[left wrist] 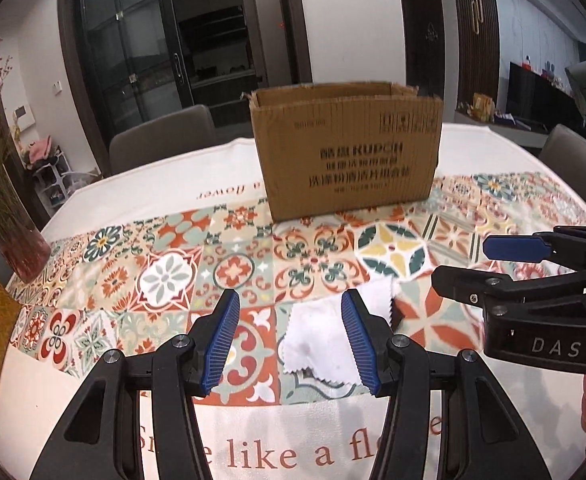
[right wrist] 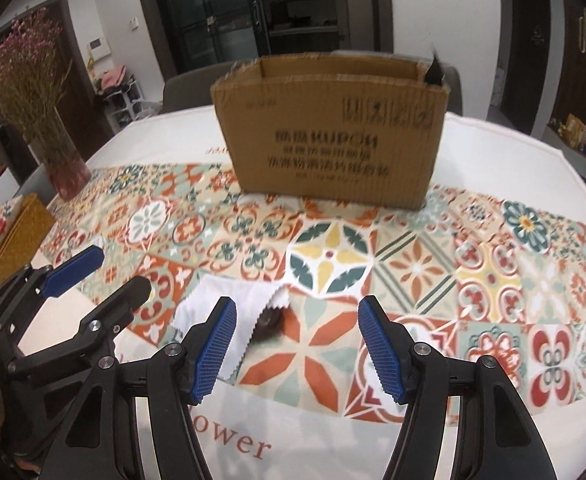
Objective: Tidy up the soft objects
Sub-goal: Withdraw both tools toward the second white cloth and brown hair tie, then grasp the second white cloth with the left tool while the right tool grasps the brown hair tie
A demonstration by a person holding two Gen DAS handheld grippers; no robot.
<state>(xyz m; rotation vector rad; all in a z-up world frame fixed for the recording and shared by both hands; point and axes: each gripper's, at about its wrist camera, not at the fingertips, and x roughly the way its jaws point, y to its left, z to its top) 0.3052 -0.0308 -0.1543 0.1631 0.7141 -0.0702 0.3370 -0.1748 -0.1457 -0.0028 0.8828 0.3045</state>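
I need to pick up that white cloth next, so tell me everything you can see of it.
The white cloth is a thin fabric swatch with zigzag pinked edges, lying rumpled and partly folded on the patterned tablecloth, in front of the box. A faint stain marks it. A dark object peeks from under one edge. Both the left hand-held gripper and the right hand-held gripper are open and not holding it.

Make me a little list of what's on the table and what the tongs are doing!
box: cardboard box, open top, upright at the far side
cloth: white cloth with zigzag edges, lying flat on the tablecloth
vase: flower vase, far left
left tongs: open, over the cloth
right tongs: open, holding nothing
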